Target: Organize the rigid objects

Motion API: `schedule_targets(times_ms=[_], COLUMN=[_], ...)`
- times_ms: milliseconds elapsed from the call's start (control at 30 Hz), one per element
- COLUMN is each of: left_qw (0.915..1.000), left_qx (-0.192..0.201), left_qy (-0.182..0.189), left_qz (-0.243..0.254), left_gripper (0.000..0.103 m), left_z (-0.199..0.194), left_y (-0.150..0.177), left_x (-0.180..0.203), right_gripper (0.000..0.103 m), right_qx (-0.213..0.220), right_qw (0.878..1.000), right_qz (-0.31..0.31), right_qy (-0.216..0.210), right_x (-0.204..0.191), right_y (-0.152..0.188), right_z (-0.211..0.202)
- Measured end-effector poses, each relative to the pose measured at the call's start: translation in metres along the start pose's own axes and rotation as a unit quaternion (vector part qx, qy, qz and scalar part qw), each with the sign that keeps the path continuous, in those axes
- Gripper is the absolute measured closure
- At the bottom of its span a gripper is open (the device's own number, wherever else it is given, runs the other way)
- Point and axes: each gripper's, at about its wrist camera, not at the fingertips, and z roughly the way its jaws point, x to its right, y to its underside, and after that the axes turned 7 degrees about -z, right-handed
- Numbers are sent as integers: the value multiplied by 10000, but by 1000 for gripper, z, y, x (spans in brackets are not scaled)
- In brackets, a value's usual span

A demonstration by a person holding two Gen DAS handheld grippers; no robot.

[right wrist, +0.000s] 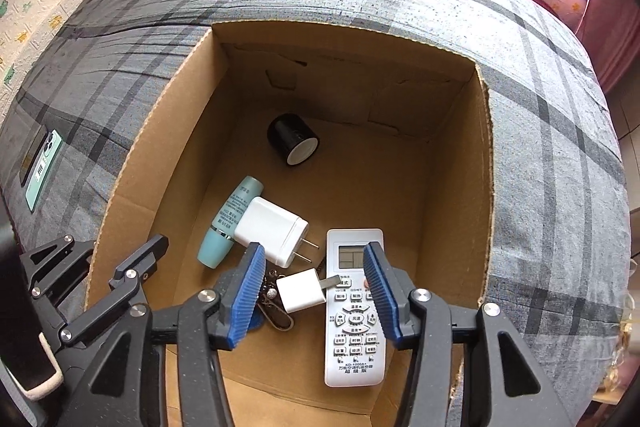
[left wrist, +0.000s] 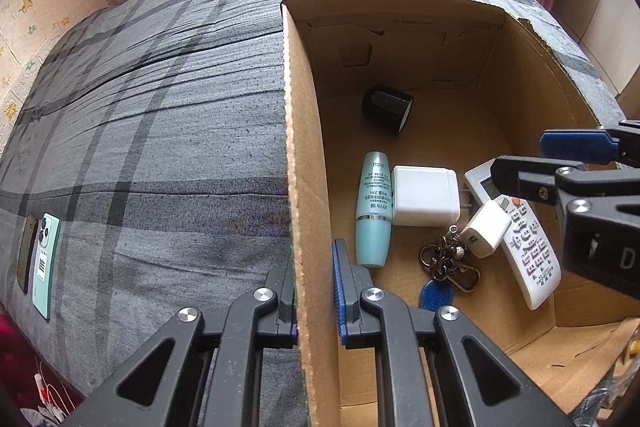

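Left wrist view: left tool [left wrist: 315, 291] straddling brown cardboard box wall [left wrist: 298, 155], blue pads not visibly clamped, so cannot tell. Inside: teal cosmetic bottle [left wrist: 374, 211], large white charger [left wrist: 425, 195], small white plug [left wrist: 486, 229], key ring bundle [left wrist: 448, 259], black cylinder [left wrist: 387, 109]. Mint phone [left wrist: 45, 263] left on grey plaid bed [left wrist: 160, 107].

Right wrist view: right tool [right wrist: 314, 291] spread wide, empty, above white remote control [right wrist: 354, 307] lying in the box. Mostly done; the phone probably remains.
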Motion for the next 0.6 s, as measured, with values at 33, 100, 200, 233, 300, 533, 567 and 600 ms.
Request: schedule_targets(times_ms=[33,100,200,233,300,533,567,600], left_qw=[10000,10000,10000,10000,10000,10000,10000,10000], left_qx=[1,-1,-8,-12,-24,-18,-12,-6], left_qy=[-15,-19,-40,-49,-53,-77,-81,-77], left_qz=[10,10,26,26,24,48,53,57], left_gripper=[89,89,88,88,87,86,86,86], left_z=[0,0,0,0,0,-4,-5,-5], left_y=[0,0,0,0,0,-1,0,0], left_x=[1,1,1,1,1,1,2,2], right_gripper=[41,34,21,18,8,0,0,0], right_qx=[20,61,131,141,187,334,347,342], right_qw=[10000,9999,9998,9997,9995,9983,9982,9981], right_qz=[-4,-20,45,77,131,332,362,401], right_qy=[32,107,162,186,195,337,336,331], right_x=[1,3,8,10,12,19,20,21], right_y=[0,1,4,5,6,15,17,19], right_z=[-4,-11,-21,-24,-29,-46,-49,-50])
